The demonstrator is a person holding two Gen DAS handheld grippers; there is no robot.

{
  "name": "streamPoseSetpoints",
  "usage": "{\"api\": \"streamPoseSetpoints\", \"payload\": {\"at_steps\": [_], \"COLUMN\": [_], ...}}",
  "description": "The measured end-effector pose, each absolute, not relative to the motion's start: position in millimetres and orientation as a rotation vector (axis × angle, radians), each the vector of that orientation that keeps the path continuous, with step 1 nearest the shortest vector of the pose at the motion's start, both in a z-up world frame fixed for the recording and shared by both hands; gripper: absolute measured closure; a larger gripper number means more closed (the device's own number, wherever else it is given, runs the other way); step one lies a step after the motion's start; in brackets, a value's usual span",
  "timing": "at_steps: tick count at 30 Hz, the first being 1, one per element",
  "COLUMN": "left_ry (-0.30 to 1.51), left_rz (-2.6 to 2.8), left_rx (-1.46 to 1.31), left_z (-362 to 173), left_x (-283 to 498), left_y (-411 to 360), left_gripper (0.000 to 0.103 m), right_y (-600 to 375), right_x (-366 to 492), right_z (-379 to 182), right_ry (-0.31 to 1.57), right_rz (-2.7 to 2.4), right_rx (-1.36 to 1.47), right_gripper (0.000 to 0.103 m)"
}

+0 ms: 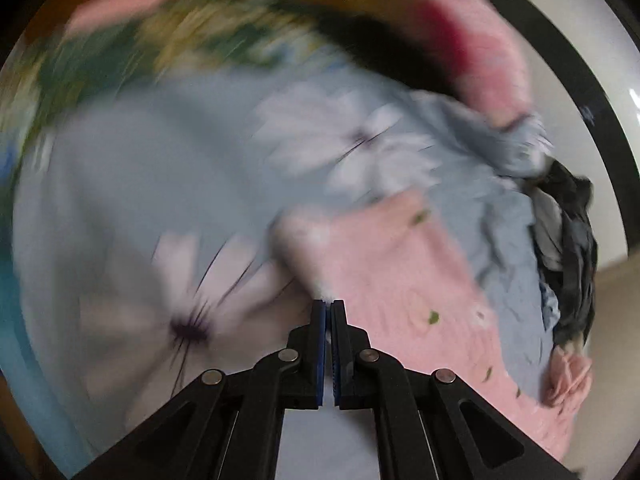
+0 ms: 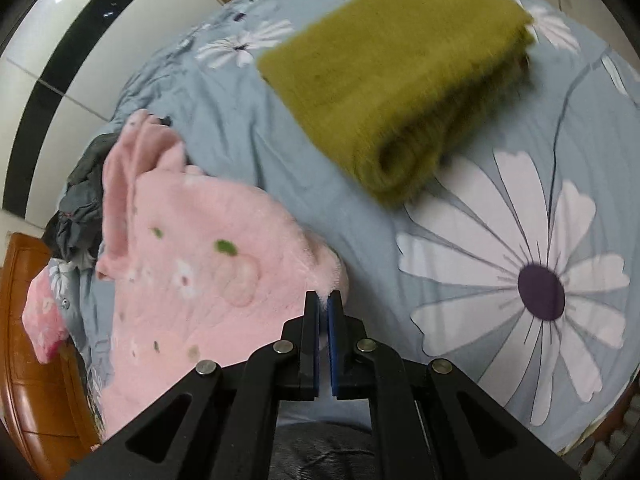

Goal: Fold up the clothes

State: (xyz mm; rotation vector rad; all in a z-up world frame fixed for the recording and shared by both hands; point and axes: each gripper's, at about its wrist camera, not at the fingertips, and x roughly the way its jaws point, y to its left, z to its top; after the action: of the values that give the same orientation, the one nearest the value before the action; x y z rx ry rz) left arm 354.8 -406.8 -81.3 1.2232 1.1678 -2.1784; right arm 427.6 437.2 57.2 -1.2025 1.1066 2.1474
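On the bed with the grey-blue daisy-print cover, I have a pink fleece garment with small green and white motifs spread at the near left. Both tools grip it: my right gripper has its fingers pressed nearly together on a tuft of the pink edge, and my left gripper looks the same way, its fingers closed to a sliver at the fleece's border, though that view is badly smeared by motion.

Farther off to the right lies an olive-green fuzzy knit, already doubled over into a thick rectangle, so I'd judge that piece as folded. At the far left edge of the bed a crumpled heap of dark grey clothing sits bunched, and another pink scrap hangs over the edge by the wooden bed frame; those look unfolded to me.

My reading: one item lies folded, the pink one is held mid-fold, and the heap remains.
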Motion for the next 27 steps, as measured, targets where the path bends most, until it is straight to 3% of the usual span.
{"api": "streamPoseSetpoints", "payload": {"at_steps": [3, 10, 15, 27], "left_ry": [1.236, 1.131, 1.148, 1.162], "left_rz": [-2.144, -2.292, -2.192, -2.243], "left_rx": [1.193, 1.095, 1.141, 1.179], "left_z": [-89, -44, -66, -50], "left_x": [366, 351, 378, 380], "left_y": [-406, -404, -412, -384], "left_gripper": [0.100, 0.102, 0.103, 0.102], "right_y": [439, 441, 451, 462], "right_x": [428, 429, 445, 452], "right_z": [48, 51, 31, 46], "right_ry": [1.112, 1.081, 1.159, 1.027], "right_rz": [2.119, 2.121, 2.042, 2.066], "right_rx": [-1.231, -1.222, -1.243, -1.251], "right_gripper": [0.100, 0.100, 0.100, 0.099]}}
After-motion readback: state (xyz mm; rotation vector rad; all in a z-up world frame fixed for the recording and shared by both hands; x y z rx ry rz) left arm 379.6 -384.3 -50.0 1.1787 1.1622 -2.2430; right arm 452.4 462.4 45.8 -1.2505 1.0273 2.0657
